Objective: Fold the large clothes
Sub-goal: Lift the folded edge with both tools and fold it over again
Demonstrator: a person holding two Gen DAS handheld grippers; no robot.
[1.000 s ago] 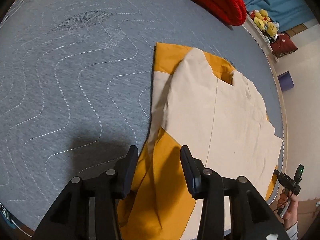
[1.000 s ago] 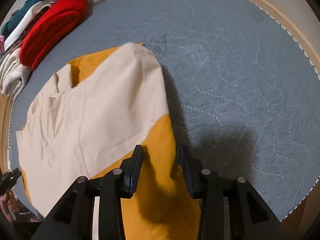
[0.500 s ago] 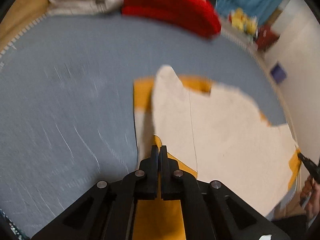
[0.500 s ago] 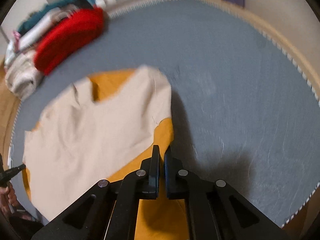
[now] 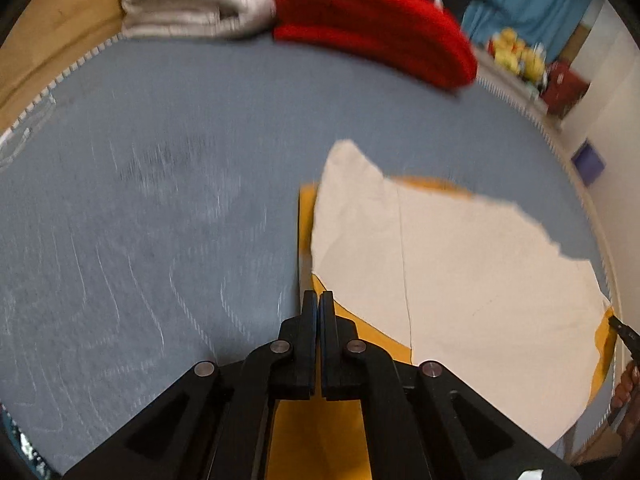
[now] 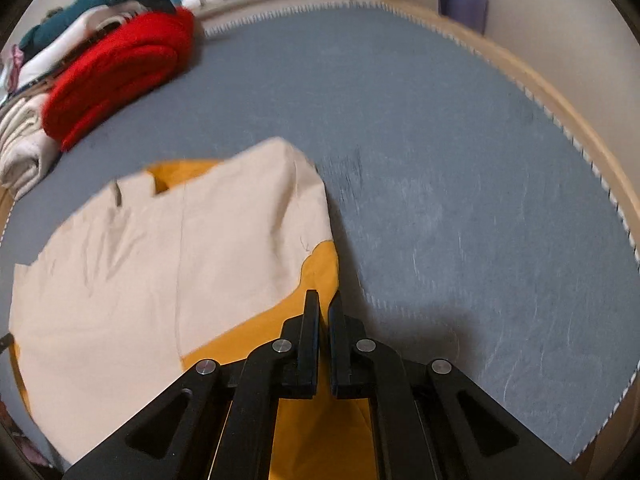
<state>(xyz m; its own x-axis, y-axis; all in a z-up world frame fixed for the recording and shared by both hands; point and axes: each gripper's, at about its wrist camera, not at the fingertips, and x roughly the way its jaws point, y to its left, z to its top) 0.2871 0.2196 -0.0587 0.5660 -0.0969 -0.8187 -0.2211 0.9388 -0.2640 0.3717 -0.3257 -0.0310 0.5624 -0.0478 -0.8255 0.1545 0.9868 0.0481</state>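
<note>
Now, through the left wrist camera, I have the left gripper clenched on the mustard-yellow edge of the large cream-and-yellow garment, which lies spread on the grey quilted bed cover with its cream panel stretching away to the right. At the far edge sit a folded red knit and a rolled off-white towel, well apart from my work, so I judge the fold has room to travel forward. Through the right wrist camera, the right gripper is likewise pinched on the yellow hem at the garment's other near corner, the cream panel running off to the left. To do this fold well, I would lift both corners evenly, keep the hem taut between them, and carry it toward the far collar edge without dragging the lower layer.
</note>
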